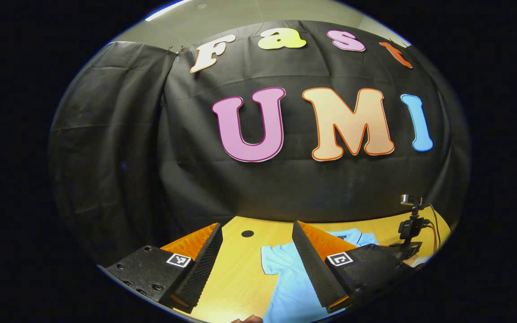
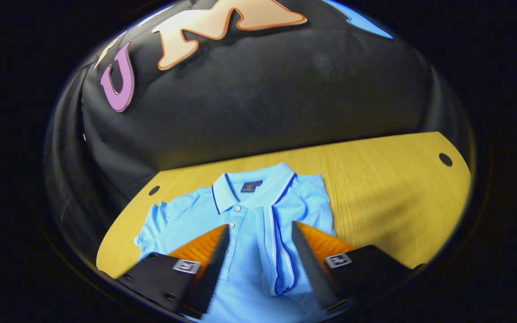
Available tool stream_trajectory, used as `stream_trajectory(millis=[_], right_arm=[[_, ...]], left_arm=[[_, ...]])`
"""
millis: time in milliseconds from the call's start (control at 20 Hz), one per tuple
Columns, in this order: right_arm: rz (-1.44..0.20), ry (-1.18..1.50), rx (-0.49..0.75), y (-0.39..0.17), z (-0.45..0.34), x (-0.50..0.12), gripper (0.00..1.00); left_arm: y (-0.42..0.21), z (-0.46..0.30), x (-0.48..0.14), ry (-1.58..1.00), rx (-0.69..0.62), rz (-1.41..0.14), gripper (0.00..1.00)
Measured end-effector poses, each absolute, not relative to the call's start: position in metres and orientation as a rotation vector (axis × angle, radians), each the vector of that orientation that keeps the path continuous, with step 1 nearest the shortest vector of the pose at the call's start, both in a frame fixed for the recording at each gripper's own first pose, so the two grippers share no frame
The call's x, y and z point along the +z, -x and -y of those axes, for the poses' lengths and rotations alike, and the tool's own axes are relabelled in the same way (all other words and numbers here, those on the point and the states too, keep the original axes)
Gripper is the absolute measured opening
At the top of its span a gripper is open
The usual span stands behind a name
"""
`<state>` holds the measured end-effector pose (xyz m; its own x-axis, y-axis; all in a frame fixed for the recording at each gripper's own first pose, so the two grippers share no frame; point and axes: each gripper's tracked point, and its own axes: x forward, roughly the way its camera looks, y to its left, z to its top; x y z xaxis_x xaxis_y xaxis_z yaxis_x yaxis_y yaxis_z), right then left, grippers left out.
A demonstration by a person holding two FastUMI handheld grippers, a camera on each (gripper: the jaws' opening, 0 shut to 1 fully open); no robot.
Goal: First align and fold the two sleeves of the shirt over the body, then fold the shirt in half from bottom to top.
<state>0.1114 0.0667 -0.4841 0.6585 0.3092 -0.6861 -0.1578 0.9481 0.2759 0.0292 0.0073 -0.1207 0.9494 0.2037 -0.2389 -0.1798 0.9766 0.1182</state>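
Both views are dim toward their edges and brightest low in the frame, where the table [image 2: 375, 179] glows evenly lit. In the left gripper view a strip of ceiling light [image 1: 168, 10] glares at the upper left. Fisheye bending curves all straight edges. The right gripper view is slightly motion-blurred, softest along the bottom.

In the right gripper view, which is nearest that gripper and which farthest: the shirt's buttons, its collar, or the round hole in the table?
1. Buttons, on the shirt just ahead of the right gripper.
2. Collar, beyond them.
3. Round hole, far right on the table.
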Motion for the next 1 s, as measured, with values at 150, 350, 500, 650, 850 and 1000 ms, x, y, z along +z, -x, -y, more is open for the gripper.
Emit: stream_trajectory(millis=[150,350,500,650,850,1000], right_arm=[[-0.734,-0.192,0.257,-0.108,-0.052,-0.436,0.98],[-0.644,-0.146,0.214,-0.089,-0.020,-0.375,0.97],[-0.612,-0.090,0.162,-0.068,0.007,-0.345,0.98],[-0.594,-0.066,0.113,-0.041,0.022,-0.327,0.98],[-0.629,-0.036,0.064,-0.004,0.039,-0.321,0.98],[-0.666,-0.035,0.021,0.014,0.046,-0.328,0.98]], left_arm=[[-0.054,-0.004,-0.150,-0.052,0.166,-0.283,0.94],[-0.094,-0.006,-0.203,-0.046,0.112,-0.355,0.94],[-0.114,-0.010,-0.238,-0.015,0.092,-0.405,0.94],[-0.131,-0.020,-0.273,0.005,0.101,-0.458,0.94],[-0.151,-0.037,-0.321,0.014,0.137,-0.547,0.94],[-0.162,-0.047,-0.354,0.034,0.181,-0.614,0.94]])
